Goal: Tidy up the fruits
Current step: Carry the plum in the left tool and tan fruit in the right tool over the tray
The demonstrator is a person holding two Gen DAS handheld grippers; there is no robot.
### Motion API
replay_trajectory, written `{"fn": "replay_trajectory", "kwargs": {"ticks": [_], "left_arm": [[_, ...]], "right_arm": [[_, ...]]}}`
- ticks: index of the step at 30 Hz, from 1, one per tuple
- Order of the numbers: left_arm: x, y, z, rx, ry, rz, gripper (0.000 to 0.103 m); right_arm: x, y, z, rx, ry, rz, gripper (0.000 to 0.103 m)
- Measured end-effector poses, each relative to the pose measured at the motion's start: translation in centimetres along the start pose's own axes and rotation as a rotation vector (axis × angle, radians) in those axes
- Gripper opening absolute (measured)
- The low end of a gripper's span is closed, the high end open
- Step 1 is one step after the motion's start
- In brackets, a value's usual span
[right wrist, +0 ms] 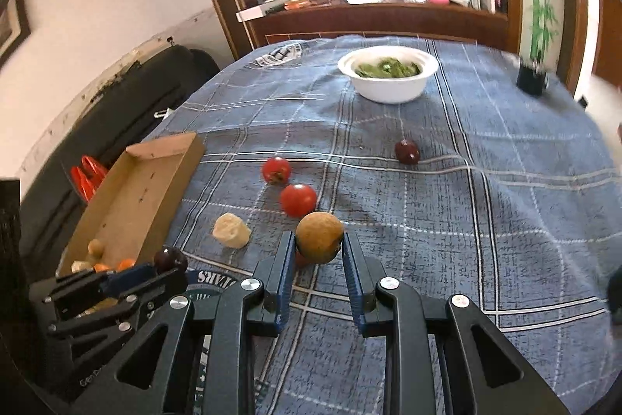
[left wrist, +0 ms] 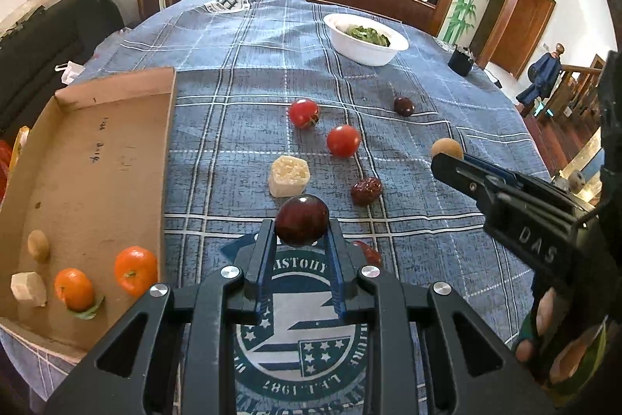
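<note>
My left gripper [left wrist: 301, 236] is shut on a dark red plum [left wrist: 302, 219], held above the blue checked tablecloth; it also shows in the right wrist view [right wrist: 170, 259]. My right gripper [right wrist: 317, 247] is shut on a tan round fruit [right wrist: 319, 237], seen in the left wrist view too [left wrist: 447, 148]. A cardboard tray [left wrist: 97, 158] at the left holds two tangerines [left wrist: 135, 269], a small tan fruit [left wrist: 37, 246] and a pale chunk [left wrist: 27, 288]. Two red tomatoes [left wrist: 304, 113] [left wrist: 343, 140], a pale chunk [left wrist: 289, 175], a red date [left wrist: 366, 191] and a dark plum [left wrist: 403, 105] lie on the cloth.
A white bowl [left wrist: 365, 53] of greens stands at the far side. A small black cup [left wrist: 460, 62] sits near the right table edge. A dark sofa [left wrist: 50, 37] is beyond the left edge. Another red fruit [left wrist: 367, 251] lies partly hidden behind my left finger.
</note>
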State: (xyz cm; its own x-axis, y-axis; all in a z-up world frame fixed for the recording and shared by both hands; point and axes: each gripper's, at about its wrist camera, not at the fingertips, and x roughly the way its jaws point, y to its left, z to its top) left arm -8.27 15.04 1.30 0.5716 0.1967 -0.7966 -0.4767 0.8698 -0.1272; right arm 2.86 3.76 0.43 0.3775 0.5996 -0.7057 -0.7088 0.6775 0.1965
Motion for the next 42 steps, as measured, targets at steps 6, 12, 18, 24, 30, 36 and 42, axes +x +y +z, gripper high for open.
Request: {"fn": "replay_trajectory", "kwargs": {"ticks": [6,12,18,24,30,36,42], "left_arm": [[-1.0,0.8,-0.4,-0.015,-0.018,0.015,0.022],[-1.5,1.9,-0.6,-0.033,-0.022,0.028,0.022],[-1.7,2.7,-0.6,-0.046,-0.027,0.039,0.022],[-1.9,3.4,-0.6,-0.057,-0.029,0.046,0.022],[-2.1,4.0,-0.5,-0.066,-0.036,0.051,0.022],[-2.5,5.4,0.1,-0.091,-0.055,0.069,0.022],[-3.1,7.3,0.3,-0.126,-0.073,0.086,0.022]], "right_arm": [[-1.0,2.3,-0.2,-0.069,-0.023,-0.038,0.025],[-1.4,3.6,-0.4,-0.104,-0.023,-0.049,0.025],[-1.7,4.1,-0.4,-0.116,-0.028,-0.047,0.025],[-1.9,4.8,-0.3,-0.125,-0.027,-0.032,0.025],[-1.7,5.5,-0.4,-0.129,-0.016,0.002,0.025],[-1.2,6.4,0.6,-0.133,-0.020,0.034,0.025],[-1.1,7.4,1.1,-0.143,-0.023,0.052,0.025]]}}
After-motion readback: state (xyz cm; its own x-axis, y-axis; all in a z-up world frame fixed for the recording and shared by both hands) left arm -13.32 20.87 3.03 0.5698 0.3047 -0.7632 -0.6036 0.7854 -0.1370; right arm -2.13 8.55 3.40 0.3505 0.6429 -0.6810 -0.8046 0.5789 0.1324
